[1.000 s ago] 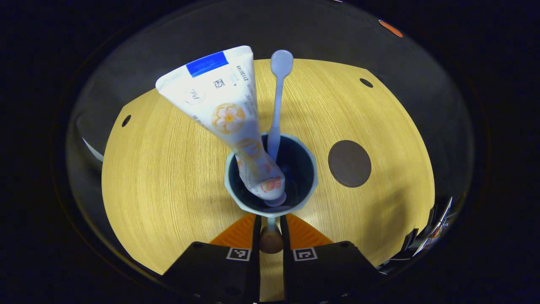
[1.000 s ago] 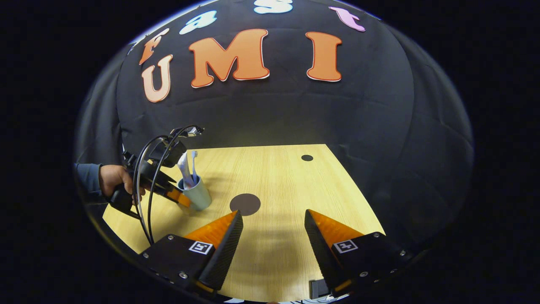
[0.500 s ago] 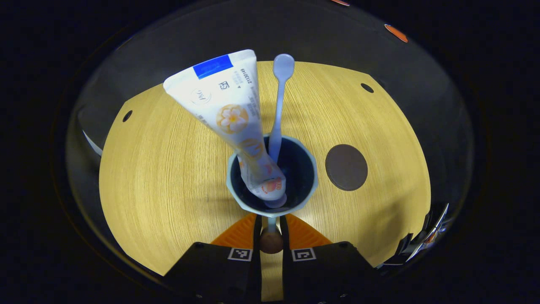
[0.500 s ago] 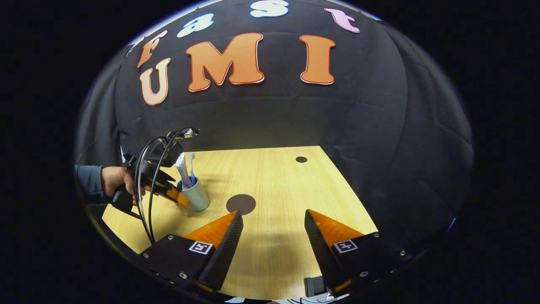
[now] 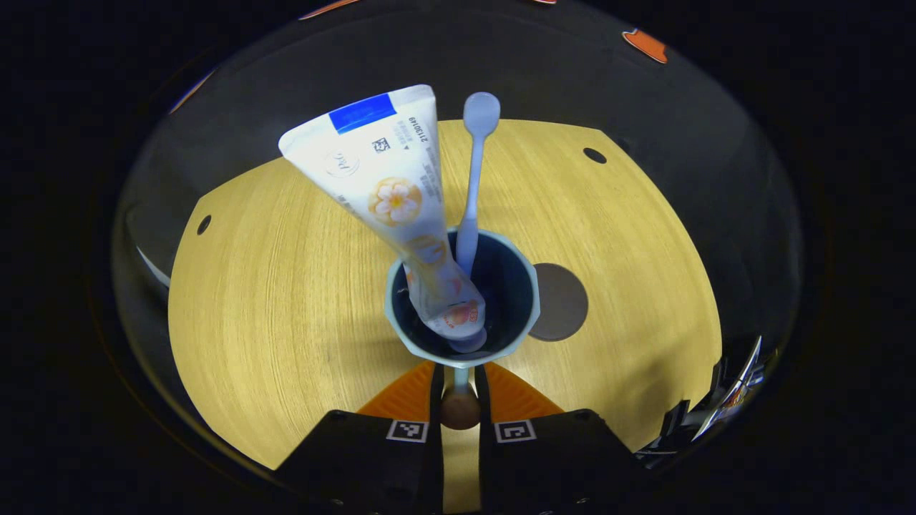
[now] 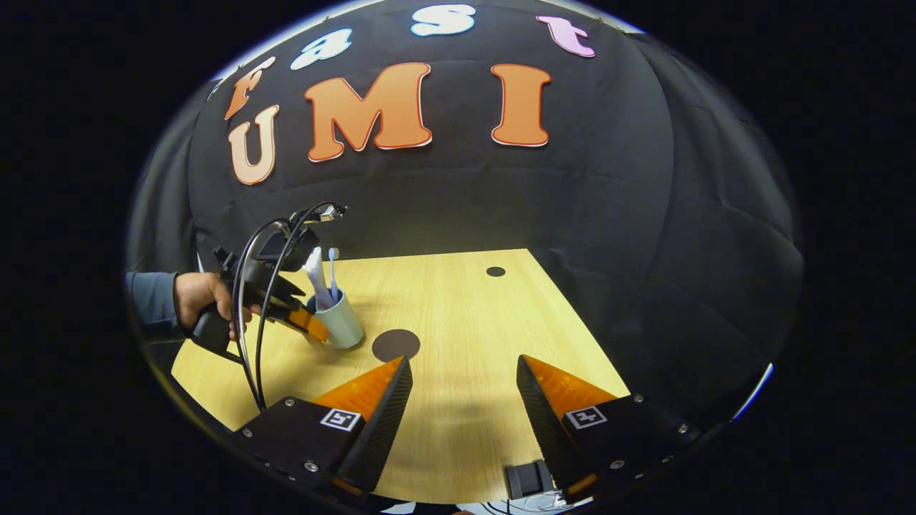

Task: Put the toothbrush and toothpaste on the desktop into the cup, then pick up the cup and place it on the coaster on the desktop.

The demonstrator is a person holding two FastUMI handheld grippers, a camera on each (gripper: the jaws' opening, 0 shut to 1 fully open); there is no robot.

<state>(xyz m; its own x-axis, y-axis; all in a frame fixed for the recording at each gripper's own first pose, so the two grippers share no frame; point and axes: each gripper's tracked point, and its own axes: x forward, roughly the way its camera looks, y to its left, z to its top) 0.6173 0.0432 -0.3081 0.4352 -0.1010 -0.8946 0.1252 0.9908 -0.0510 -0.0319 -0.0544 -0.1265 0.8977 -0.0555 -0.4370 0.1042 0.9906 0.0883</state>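
Pale wood bench (image 6: 458, 315) before black cloth wall. Left gripper (image 5: 458, 375), jaws closed on the cup (image 5: 461, 297) rim, holds toothpaste (image 5: 390, 193) and toothbrush (image 5: 474, 172) beside the coaster (image 5: 562, 304). Right gripper (image 6: 464, 390) hovers, jaws wide apart, holding nothing.

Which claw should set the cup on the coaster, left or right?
Left. The left claw already grips the cup by its rim, with toothpaste and toothbrush inside, beside the coaster. The right claw hangs open, apart from it.
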